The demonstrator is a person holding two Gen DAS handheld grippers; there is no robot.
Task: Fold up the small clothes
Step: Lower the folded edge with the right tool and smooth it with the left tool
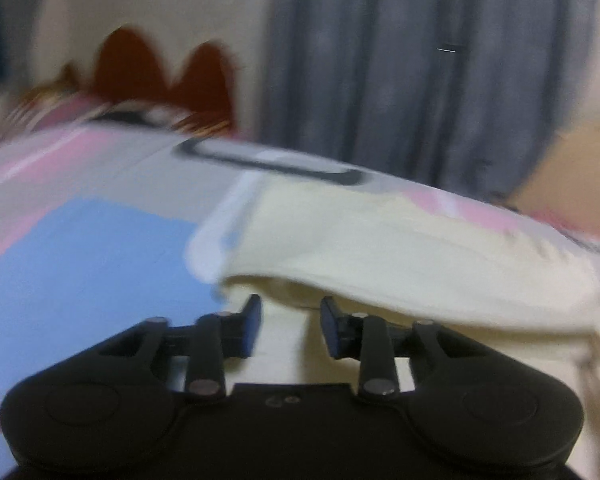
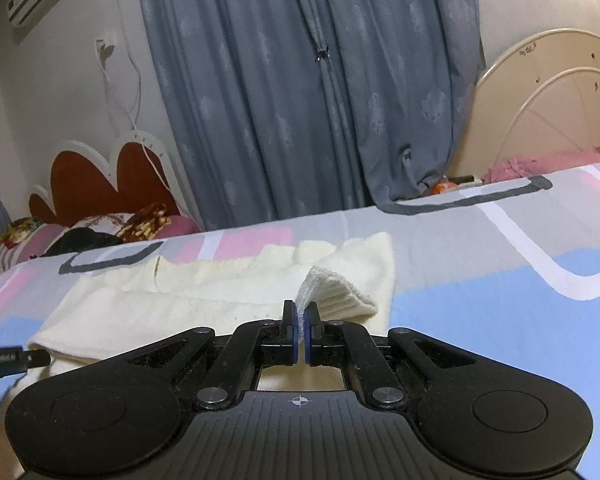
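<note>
A cream knit garment lies flat on the bed, on a sheet patterned in blue, pink and grey. In the right wrist view its long axis runs from about 8 o'clock up to 2 o'clock, with one ribbed cuff or hem end lifted off the cloth.

The right claw is closed tight on that ribbed end; the knit rises from between its blue pads and drapes away towards 1 o'clock. The rest of the garment spreads to the claw's 10 o'clock.

The left claw stands at a narrow gap, and I see nothing pinched: pale cloth shows through the gap between its fingers, and the pads do not appear to press on it. This view is blurred. A raised fold of the garment hangs just beyond its tips, stretching off to 2 o'clock, with blue sheet to the claw's 9 o'clock.

The coming move seems to turn on this: the right hand already has the cuff end, so the fold would carry that end across the body towards 10 o'clock, along the long axis. The left claw is nearest the free edge and would need to close on it first.
</note>
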